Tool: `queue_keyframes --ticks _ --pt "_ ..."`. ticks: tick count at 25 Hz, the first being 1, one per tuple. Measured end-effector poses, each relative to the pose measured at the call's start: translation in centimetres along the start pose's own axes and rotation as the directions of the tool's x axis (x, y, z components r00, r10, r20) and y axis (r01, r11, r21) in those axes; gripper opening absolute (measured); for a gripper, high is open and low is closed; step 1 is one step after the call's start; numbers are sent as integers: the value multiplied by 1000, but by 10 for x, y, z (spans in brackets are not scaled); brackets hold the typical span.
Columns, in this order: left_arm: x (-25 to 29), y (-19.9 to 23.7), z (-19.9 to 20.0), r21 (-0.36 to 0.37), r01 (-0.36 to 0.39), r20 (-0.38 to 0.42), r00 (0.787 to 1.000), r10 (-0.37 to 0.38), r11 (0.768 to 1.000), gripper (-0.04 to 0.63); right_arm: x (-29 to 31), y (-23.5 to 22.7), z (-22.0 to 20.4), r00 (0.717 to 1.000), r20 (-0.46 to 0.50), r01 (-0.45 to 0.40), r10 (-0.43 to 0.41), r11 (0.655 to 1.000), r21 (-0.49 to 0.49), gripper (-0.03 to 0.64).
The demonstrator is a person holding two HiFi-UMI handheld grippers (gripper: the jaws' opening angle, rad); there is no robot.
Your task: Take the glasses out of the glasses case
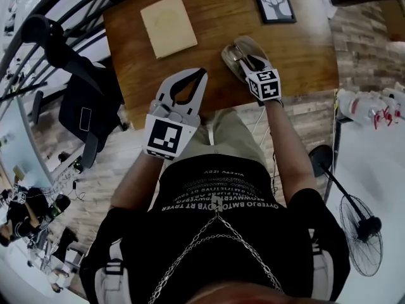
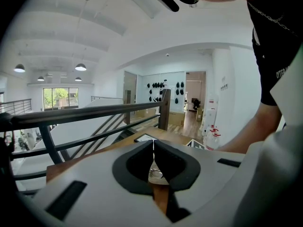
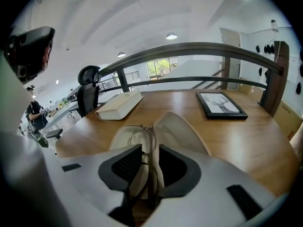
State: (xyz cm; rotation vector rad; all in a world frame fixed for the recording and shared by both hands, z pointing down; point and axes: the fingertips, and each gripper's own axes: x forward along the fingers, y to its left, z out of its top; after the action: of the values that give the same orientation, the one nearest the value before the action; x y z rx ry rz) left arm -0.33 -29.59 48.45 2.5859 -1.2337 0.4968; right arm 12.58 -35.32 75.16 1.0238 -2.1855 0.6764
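An open beige glasses case (image 1: 235, 48) lies on the wooden table (image 1: 297, 49) near its front edge. Thin-framed glasses (image 3: 147, 129) rest inside the case (image 3: 182, 131). My right gripper (image 1: 248, 62) is tilted down over the case. In the right gripper view its jaws (image 3: 150, 151) stand apart on either side of the glasses frame, and the dark pads do not visibly press on it. My left gripper (image 1: 203, 75) hovers to the left of the case at the table's front edge. Its jaws (image 2: 153, 148) are shut with nothing between them.
A cream book (image 1: 168, 25) lies at the back left of the table, and a black-framed deer picture (image 1: 273, 2) at the back right. A dark railing (image 3: 199, 48) runs behind the table. An office chair (image 1: 82, 100) and a floor fan (image 1: 361, 233) stand on the floor.
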Motion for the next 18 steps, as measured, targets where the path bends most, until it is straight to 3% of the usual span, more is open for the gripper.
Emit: queue_keyframes --ticks 4,9,18 --pt "-2 -2 0 14 5 -12 1000 -5 1000 29 5 -4 -7 998 -48 42 -43 999 -14 44" --pt "-8 -6 10 38 11 0 1000 -11 999 29 6 -1 -12 993 -99 59 -63 997 -41 26" --pt "-25 -4 31 43 13 48 999 -15 999 29 -32 12 17 997 -21 70 -71 997 -36 25"
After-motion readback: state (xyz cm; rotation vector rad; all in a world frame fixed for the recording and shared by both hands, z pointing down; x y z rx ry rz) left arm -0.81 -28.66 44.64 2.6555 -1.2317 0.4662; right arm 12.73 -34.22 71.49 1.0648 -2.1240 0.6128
